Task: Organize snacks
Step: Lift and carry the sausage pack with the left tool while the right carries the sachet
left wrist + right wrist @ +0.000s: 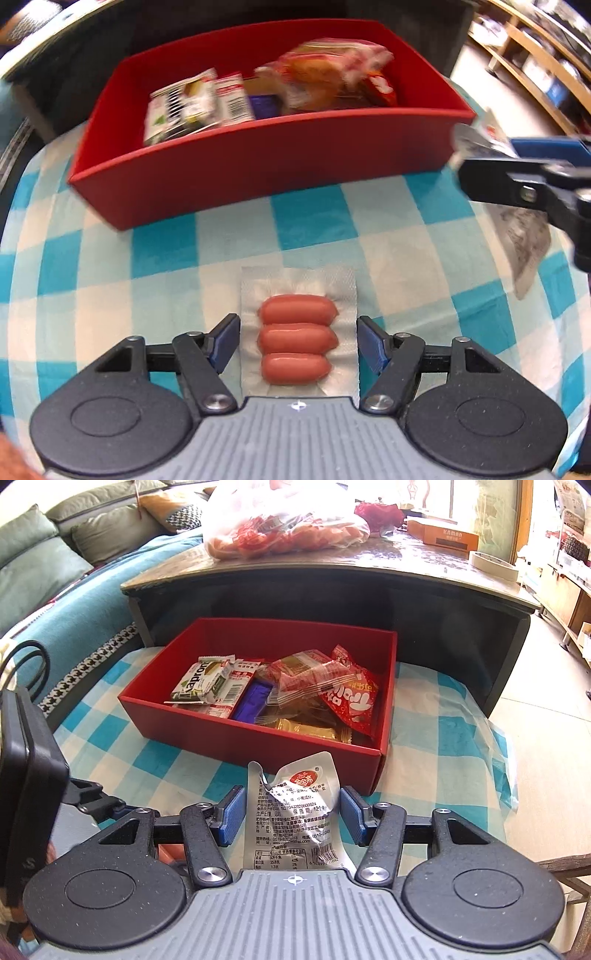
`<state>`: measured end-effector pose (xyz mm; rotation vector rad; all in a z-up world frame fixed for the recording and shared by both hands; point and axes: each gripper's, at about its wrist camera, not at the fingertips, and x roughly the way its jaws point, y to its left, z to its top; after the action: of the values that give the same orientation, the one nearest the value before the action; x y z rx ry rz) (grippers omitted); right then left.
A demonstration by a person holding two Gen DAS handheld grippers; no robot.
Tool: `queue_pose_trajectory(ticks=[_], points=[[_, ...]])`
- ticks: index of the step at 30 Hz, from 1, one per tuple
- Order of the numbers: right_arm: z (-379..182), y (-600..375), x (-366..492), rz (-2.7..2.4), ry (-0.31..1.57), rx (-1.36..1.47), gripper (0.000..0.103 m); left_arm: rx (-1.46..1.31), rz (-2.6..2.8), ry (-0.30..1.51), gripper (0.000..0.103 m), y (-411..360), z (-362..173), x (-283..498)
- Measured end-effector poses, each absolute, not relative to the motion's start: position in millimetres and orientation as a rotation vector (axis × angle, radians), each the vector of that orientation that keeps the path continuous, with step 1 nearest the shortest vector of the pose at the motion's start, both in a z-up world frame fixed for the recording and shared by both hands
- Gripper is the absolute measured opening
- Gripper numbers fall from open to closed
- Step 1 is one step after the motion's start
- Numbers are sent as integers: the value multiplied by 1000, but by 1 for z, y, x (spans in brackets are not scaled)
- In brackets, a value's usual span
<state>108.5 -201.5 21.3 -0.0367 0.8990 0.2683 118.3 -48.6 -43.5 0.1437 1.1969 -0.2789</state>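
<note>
surface: checked cloth [314, 218] | on it: red box [280, 166], sausage pack [299, 332]

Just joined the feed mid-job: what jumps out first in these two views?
The red box at the far side of the checked cloth, already holding a jumble of wrapped snacks. Nearer, a sealed pack of three sausages lies flat on the cloth between the open fingers of the left gripper. The right gripper has a crumpled silver pouch between its fingers, just in front of the box.
</note>
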Motion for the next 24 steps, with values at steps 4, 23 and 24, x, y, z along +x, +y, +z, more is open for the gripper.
queue_pose_trajectory(ticks=[4,23,24], points=[[26,-203,107,270,882,-29,63,112,-263,1180,97,-41,-37,117],[31,-197,112,255,850,-55,63,57,-225,1035,97,-31,8,130],[32,-196,113,254,845,-58,63,53,-223,1029,97,-31,10,131]])
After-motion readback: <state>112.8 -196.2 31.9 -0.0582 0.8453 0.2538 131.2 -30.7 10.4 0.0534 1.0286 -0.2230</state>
